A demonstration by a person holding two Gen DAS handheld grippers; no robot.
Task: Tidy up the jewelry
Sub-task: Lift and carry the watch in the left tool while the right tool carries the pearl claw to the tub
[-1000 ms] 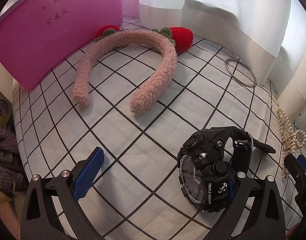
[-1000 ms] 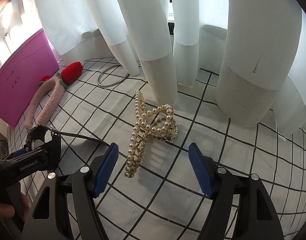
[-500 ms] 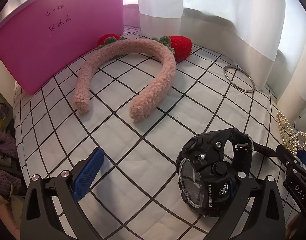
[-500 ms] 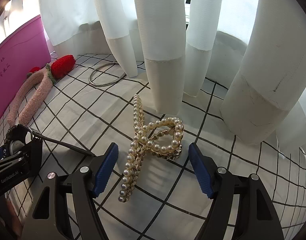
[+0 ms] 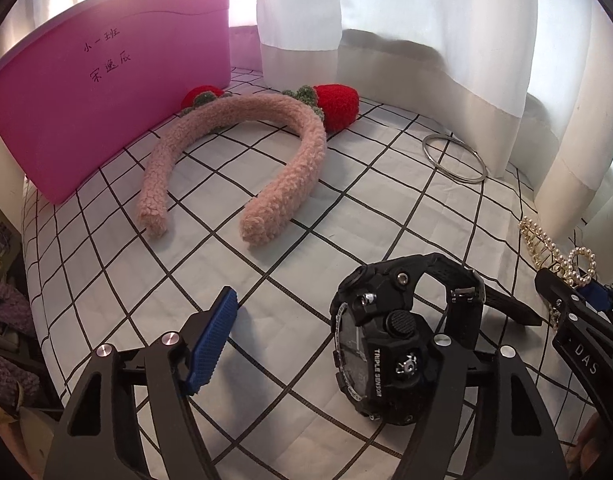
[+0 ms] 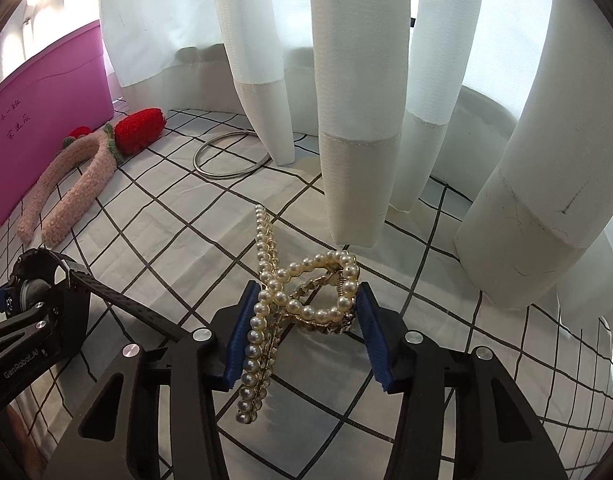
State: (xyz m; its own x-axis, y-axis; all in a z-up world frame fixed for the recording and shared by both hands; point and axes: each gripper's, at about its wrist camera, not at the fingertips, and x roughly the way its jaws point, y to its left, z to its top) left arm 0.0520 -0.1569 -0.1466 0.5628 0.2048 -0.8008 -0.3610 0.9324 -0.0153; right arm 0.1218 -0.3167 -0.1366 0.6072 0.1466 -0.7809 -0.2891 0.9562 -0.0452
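Grasping is happening on both sides: the right gripper [image 6: 306, 332] is closing its fingers onto the pearl hair claw [image 6: 302, 300] lying on the checked surface [image 6: 166, 224], pads touching. The left gripper [image 5: 318, 344] is narrowing around the black watch [image 5: 382, 340], one pad clear. Next, lifting toward the pink bin [image 5: 106, 92].

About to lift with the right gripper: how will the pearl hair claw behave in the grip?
The pearl claw looks rigid, metal-framed, and probably light. Its round beads give the right gripper, whose jaws have just been closing around its looped end, little flat surface, so it may twist or slip. The long beaded arm sticks out past the pads and could swing downward.
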